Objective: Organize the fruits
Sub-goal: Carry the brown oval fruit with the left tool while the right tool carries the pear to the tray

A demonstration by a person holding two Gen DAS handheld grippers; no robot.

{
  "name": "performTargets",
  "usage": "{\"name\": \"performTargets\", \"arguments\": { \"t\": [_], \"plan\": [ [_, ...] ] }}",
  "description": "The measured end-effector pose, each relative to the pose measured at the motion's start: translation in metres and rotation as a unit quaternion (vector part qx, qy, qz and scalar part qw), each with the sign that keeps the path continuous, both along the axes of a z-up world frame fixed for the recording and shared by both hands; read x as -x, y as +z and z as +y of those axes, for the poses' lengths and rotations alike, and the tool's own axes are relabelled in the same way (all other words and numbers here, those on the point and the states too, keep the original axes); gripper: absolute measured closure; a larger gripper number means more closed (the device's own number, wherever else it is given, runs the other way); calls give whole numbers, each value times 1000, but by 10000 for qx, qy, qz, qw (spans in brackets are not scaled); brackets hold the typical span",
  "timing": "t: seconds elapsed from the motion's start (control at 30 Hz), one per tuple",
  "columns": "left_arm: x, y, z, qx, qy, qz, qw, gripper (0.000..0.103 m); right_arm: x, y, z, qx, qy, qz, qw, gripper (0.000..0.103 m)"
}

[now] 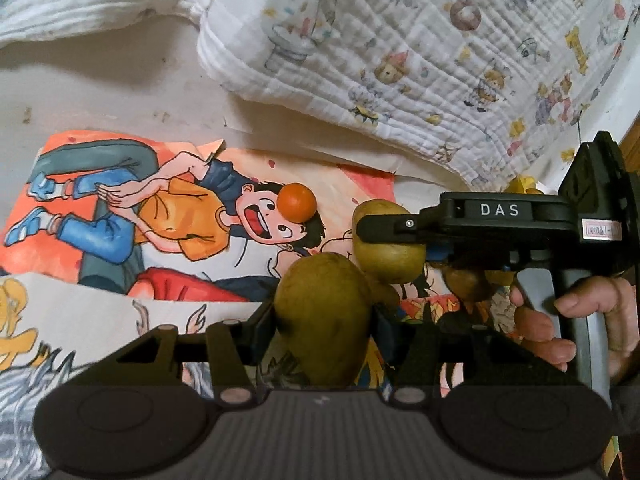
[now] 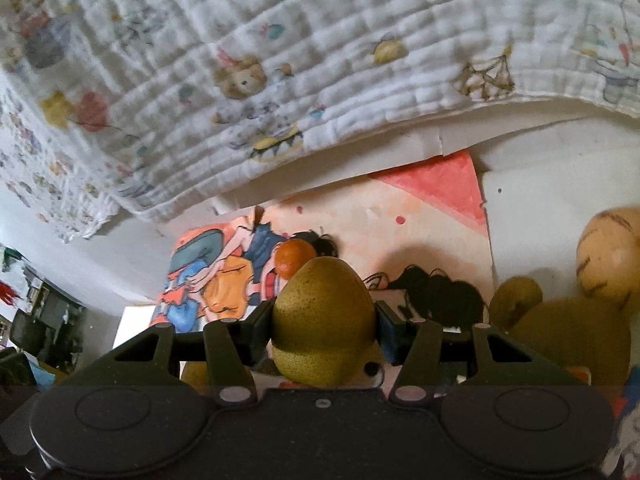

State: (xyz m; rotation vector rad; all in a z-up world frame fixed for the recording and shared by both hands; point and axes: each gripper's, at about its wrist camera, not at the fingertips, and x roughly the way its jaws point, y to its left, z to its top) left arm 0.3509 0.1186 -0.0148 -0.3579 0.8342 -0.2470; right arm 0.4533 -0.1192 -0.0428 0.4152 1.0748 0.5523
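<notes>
While the left claw (image 1: 322, 320) clamps one green pear (image 1: 320, 320), the right claw (image 2: 324, 320) clamps another pear (image 2: 324, 320).

Your left gripper (image 1: 322, 320) points down at a slant, its two fingers (image 1: 262, 326) clamped on either side of a green pear (image 1: 322, 312). Your right gripper (image 2: 323, 322) grips a second green pear (image 2: 323, 320) the same way. Your right hand (image 1: 576, 320) wraps its handle, fingers curled round the front.
</notes>
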Motion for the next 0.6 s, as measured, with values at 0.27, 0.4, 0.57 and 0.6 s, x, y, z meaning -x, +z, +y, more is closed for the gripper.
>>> {"name": "performTargets", "arguments": {
  "t": [0.27,0.4,0.57,0.6],
  "plan": [
    [32,19,-9,-37,-38,-104,9999,47,39,26,-10,-84,226,-142,9996,48],
    [55,27,-14,-46,-177,-113,9998,47,67,37,-23,-144,378,-76,9992,48],
    [84,35,-21,-108,-296,-175,9994,47,105,48,-46,-221,423,-45,9988,48],
    [90,37,-22,-101,-325,-186,9992,47,113,50,-49,-221,432,-51,9988,48]
  ]
}}
